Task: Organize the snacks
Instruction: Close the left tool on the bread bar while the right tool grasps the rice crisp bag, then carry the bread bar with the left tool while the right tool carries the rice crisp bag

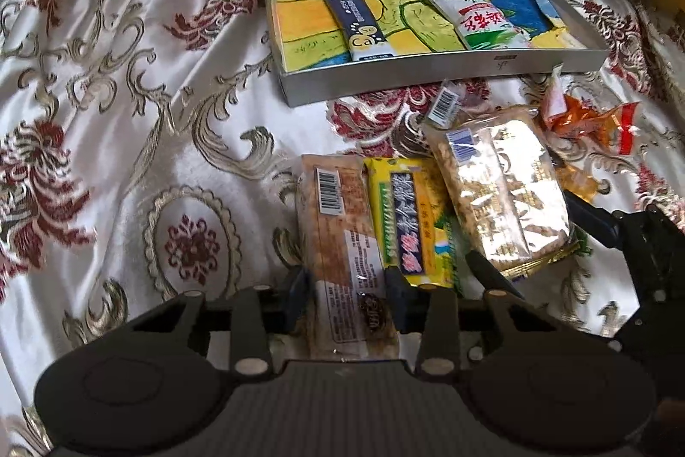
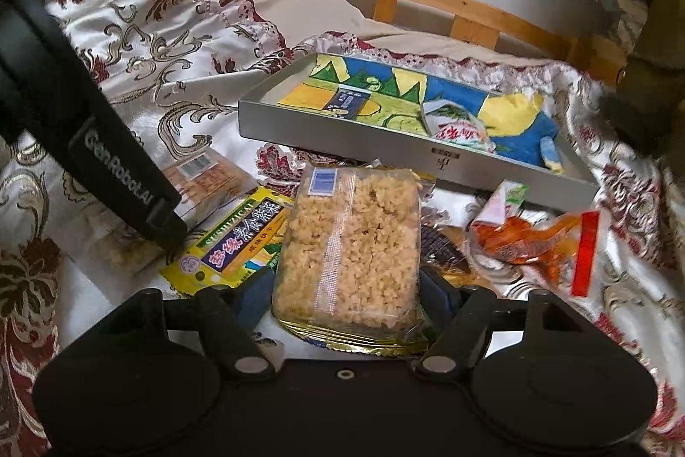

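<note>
- Bed [image 1: 107, 80], covered with a satin floral spread, carries everything; no worktop here.
- Tray [image 1: 428, 67] sits at the far side of the bed. Two packets are in it already: a dark blue one [image 1: 357, 22] on its left, a white and green one [image 1: 475, 18] on its right.
- Loose snacks are piled on the spread just in front of the tray, close to me.
- Rice puff pack [image 2: 351, 247] is the biggest loose one. It lies on top of a gold-edged packet and partly over the yellow biscuit pack [image 2: 233, 247].
- My right gripper [image 2: 342, 294] straddles the near end of the rice puff pack, one finger on each side. Looks like it's grasping the pack, but I can't tell how firm the contact is.
- My left gripper [image 1: 346, 285] is clenched around the near end of the brown cracker pack [image 1: 338, 243], with the fingers at both edges. The yellow biscuit pack touches the right finger.
- Orange wrapper [image 2: 539, 243] and a small carton lie right of the pile, near the tray wall.
- Risks, my guess:
- Slick film plus a grip at one end only: a pack could droop or slip out on the lift.
- Rice puffs are brittle, so a hard squeeze crushes them.
- Lifting the rice puff pack may drag the gold packet beneath it.
- My two grippers are near each other and could bump heading for the tray.
- The soft bedding may tip the tray if I press on its rim.
</note>
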A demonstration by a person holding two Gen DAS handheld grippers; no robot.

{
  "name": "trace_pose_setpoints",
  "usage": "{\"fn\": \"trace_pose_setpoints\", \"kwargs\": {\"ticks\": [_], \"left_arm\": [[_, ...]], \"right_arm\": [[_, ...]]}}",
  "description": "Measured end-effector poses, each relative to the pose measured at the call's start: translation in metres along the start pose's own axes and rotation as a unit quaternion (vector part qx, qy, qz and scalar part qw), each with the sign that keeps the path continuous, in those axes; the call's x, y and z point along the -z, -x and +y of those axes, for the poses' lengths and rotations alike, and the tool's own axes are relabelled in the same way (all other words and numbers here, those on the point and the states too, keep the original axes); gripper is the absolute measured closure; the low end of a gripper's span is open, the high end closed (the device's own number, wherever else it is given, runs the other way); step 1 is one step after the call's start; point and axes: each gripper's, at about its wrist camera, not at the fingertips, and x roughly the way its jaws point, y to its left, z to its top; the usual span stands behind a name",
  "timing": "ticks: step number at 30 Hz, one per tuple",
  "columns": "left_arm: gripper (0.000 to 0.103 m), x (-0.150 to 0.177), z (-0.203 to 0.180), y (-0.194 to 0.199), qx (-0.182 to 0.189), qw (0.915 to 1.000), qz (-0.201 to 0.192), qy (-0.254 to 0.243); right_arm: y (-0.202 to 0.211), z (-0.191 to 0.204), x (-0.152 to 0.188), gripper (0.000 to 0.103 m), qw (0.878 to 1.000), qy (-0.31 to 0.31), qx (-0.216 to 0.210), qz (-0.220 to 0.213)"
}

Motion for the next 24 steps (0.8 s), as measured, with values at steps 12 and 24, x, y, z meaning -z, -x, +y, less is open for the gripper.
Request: {"fn": "trace_pose_setpoints", "kwargs": {"ticks": [12, 24], "left_arm": [[0.060, 0.002, 0.003, 0.013, 0.015, 0.9995, 0.000, 0.028], [0.060, 0.002, 0.003, 0.011, 0.040, 0.9983, 0.004, 0.043]], "right_arm": [[0.010, 0.008, 0.008, 0.027, 0.998, 0.059, 0.018, 0.008], [-0.002, -0.010, 0.004, 0.029, 0.999, -0.034, -0.011, 0.034]]}}
